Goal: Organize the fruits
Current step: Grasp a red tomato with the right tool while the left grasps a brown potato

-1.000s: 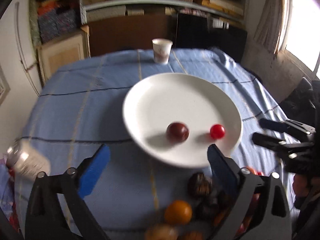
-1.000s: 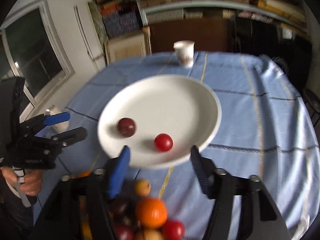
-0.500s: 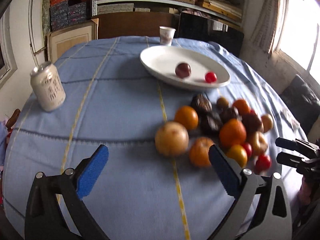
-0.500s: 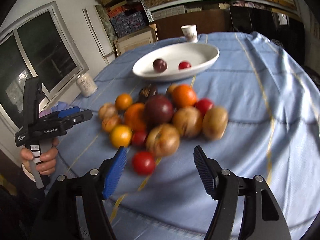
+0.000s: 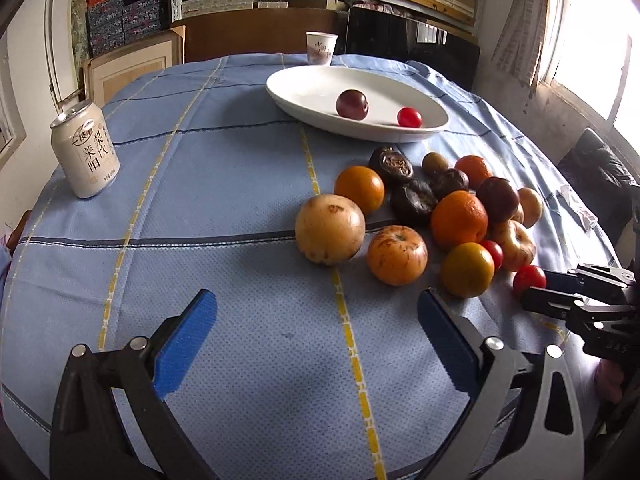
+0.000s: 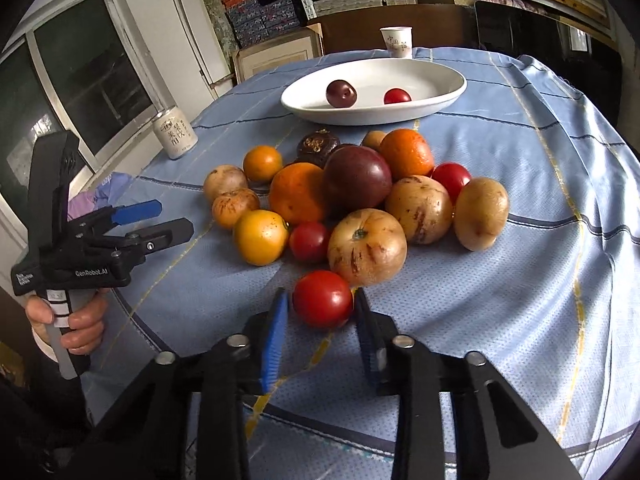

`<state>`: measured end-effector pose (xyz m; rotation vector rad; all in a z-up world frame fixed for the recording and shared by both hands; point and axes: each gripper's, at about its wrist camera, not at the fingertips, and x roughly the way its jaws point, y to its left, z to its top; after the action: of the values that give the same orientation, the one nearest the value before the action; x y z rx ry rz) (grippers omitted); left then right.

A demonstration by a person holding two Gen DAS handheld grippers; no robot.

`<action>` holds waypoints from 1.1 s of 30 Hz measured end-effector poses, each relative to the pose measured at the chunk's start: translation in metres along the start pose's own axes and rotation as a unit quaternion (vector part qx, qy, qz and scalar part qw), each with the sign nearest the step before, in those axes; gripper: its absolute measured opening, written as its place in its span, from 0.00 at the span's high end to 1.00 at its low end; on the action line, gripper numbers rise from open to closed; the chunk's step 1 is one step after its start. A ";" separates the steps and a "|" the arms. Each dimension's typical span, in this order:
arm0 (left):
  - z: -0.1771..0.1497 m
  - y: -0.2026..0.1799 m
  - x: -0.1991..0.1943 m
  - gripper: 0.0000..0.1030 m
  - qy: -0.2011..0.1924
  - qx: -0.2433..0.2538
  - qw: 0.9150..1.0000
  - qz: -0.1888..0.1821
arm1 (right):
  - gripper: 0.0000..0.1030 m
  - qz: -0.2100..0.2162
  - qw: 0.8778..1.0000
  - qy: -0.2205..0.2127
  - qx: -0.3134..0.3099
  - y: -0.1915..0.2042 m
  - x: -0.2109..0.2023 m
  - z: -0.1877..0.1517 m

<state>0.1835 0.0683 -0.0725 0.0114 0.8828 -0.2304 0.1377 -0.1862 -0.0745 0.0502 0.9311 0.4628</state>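
Red tomato (image 6: 322, 298) between right gripper's (image 6: 320, 320) fingers (image 6: 276, 330) shows clearly from right wrist.

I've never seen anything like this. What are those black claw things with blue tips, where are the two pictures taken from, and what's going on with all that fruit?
They are hand-held grippers, one in each of a person's hands, not a robot. Each carries a camera looking along its two fingers, so each picture is one gripper's own view. In the right one, the right gripper has closed on a red tomato at the near edge of the fruit pile. The left gripper is open over bare blue tablecloth, holding nothing. Farther back a white plate already holds a dark plum and a small red tomato. A drink can and a paper cup also stand there.
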 end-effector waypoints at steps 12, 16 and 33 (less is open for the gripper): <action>0.017 0.003 -0.001 0.05 -0.019 -0.014 0.999 0.022 | 0.71 0.012 0.997 -0.072 0.039 -0.045 -0.032 0.001; 0.038 0.012 0.003 0.11 -0.027 -0.048 0.998 0.015 | 0.71 0.025 0.995 -0.066 0.074 -0.061 -0.026 -0.001; 0.051 0.007 0.045 0.55 0.038 -0.079 0.996 -0.031 | 0.71 0.051 0.993 -0.073 0.081 -0.066 -0.025 0.000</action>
<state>0.2513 0.0610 -0.0749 -0.1552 0.9762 -0.2195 0.1487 -0.2554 -0.0716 0.2757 0.8234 0.4710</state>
